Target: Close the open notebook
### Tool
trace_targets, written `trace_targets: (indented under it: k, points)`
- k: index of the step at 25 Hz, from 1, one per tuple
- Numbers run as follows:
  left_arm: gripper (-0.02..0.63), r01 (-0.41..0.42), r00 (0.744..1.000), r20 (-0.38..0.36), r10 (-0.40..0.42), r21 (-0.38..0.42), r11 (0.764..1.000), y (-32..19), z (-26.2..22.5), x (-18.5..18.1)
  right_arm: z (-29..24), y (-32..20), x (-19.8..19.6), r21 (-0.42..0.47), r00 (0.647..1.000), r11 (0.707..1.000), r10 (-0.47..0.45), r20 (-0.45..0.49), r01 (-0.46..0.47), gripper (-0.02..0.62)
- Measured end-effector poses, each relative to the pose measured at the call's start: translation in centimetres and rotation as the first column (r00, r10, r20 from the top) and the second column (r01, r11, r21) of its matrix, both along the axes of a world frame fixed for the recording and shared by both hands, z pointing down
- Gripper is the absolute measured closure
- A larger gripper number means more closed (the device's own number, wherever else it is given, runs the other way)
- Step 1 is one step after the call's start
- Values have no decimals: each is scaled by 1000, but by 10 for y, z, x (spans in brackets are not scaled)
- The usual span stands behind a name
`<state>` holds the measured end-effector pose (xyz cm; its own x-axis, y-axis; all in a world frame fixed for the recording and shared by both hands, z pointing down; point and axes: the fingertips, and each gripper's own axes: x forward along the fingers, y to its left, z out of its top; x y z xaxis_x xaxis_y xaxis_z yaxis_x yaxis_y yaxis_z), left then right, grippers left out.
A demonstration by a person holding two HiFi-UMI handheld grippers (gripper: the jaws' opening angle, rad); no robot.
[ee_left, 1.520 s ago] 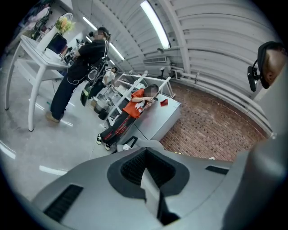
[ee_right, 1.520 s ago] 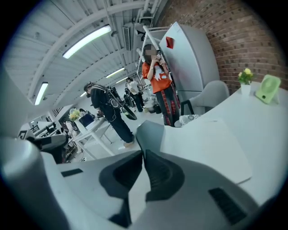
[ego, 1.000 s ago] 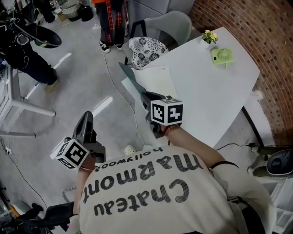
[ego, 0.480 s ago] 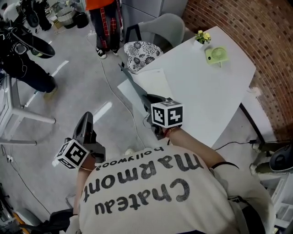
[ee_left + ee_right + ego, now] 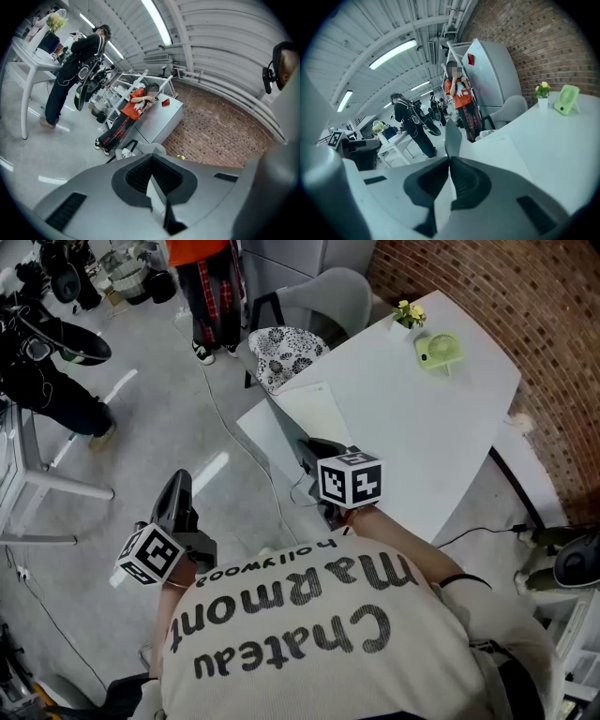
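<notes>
Change since a second ago: right tongs (image 5: 307, 446) carried slightly farther from the green fan (image 5: 439, 349), toward the wearer, with the grip unchanged; left tongs (image 5: 178, 478) as before, low over the floor, well apart from the fan. Right tongs: narrow, pads clamped on the edge of the notebook's cover (image 5: 452, 133), which stands up thin between them. Left tongs: tips together, nothing between them. Notebook (image 5: 317, 409): open on the white surface (image 5: 422, 437), at the corner diagonally away from the fan. One white page lies flat, blank as far as can be seen. The dark grey-green cover is raised near upright along the page's edge on the side away from the fan, and a white sheet spreads beyond it past the edge of the surface.
</notes>
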<state>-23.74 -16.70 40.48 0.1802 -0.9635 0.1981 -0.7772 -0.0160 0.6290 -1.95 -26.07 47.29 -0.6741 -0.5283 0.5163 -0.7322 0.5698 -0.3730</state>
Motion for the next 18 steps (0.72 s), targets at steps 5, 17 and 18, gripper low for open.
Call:
trace_targets:
  k: [5,17,18]
  points:
    - [604,-6,1000,-3,6,-4,1000,-5,1,3,4,-1,15,0,1000,1000,15,1,-15,580]
    - [604,-21,1000,-12,21,-12,1000,-10,5,17,12,-6,40,-13,999,999,52,-3,-52,580]
    - [604,-22,1000,-12,22,-11,1000,-10,4,19,12,-7,43,-15,998,998,58,0,-58,580]
